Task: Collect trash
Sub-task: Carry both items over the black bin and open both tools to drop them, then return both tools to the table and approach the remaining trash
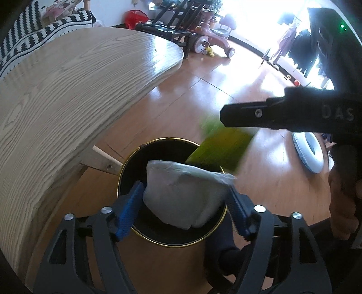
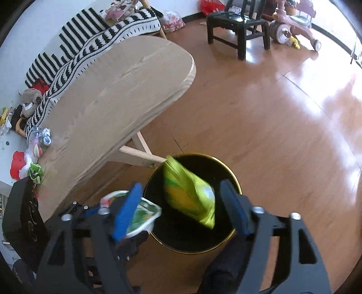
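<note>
Green and blurred, the snack bag [image 2: 190, 199] is between the wide-apart jaws of the right gripper [image 2: 181, 208], seemingly dropping into the black bin [image 2: 228, 171] on the floor. The left gripper [image 1: 183, 203] is clenched on a white cup [image 1: 181, 192] over the same bin and should release it only above the middle. More wrappers [image 2: 40, 142] lie on the wooden table [image 2: 113, 95], whose leg [image 2: 140, 156] stands just beside the rim.

Green packet [image 2: 190, 199]: motion-blurred in both views; print unreadable.
Bin [image 1: 158, 239]: floor hidden behind white package [image 1: 183, 194]; contents not seen.
Right gripper [image 1: 228, 115]: in left view, cut off at 3 o'clock edge; fingertips smeared.
Table-edge litter [image 2: 38, 144]: at 9 o'clock, too small to identify.
Window [image 1: 260, 20]: at 1 o'clock, blown out.
</note>
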Available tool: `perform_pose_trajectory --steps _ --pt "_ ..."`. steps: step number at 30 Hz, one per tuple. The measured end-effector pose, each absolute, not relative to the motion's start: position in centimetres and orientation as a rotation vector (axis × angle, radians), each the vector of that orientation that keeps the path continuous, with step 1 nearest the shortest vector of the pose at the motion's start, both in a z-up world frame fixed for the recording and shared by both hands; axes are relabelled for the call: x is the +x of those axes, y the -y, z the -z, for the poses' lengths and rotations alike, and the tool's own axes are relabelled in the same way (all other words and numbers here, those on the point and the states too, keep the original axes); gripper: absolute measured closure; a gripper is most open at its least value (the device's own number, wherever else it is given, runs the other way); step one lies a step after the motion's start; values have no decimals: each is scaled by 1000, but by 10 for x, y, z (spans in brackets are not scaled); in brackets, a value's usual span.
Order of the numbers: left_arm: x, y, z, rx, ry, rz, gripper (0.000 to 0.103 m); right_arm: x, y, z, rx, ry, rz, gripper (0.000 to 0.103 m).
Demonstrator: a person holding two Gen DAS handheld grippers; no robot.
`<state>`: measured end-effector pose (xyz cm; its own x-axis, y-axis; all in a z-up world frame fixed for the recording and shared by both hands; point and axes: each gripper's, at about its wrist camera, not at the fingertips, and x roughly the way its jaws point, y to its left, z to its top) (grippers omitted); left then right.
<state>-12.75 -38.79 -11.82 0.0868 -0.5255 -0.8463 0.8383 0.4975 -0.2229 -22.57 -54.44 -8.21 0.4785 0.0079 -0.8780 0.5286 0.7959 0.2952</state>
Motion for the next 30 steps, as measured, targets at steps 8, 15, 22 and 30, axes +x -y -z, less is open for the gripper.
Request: perform_pose_trajectory --steps 8,15,22,30 --pt "-130 384 113 359 -1051 1054 20 -225 540 69 556 -995 358 26" --pt "-125 352 81 318 -1008 1038 11 -214 528 36 551 -908 328 14" --pt "-90 275 37 243 -915 891 9 -159 480 3 529 -857 195 13" --pt "-25 141 18 157 -889 543 9 -77 376 -12 449 -855 -63 13"
